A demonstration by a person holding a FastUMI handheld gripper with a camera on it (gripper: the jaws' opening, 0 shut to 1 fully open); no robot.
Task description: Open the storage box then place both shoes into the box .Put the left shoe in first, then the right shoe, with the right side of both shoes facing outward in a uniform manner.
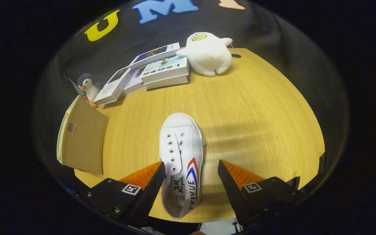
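A light wood-grain desk [256, 107] with a rounded far edge stands against a black cloth wall [273, 29]. Light falls from above, leaving soft banded shadows across the desktop. A small dark round fitting [236, 55] sits near the desk's far edge.

gripper [191, 181] | fingers [148, 192] wedge-shaped, ribbed, spread apart | square tag and screws on each mount

Books [155, 70], white plush [207, 54], perhaps a penguin toy [88, 88] on table [256, 107]
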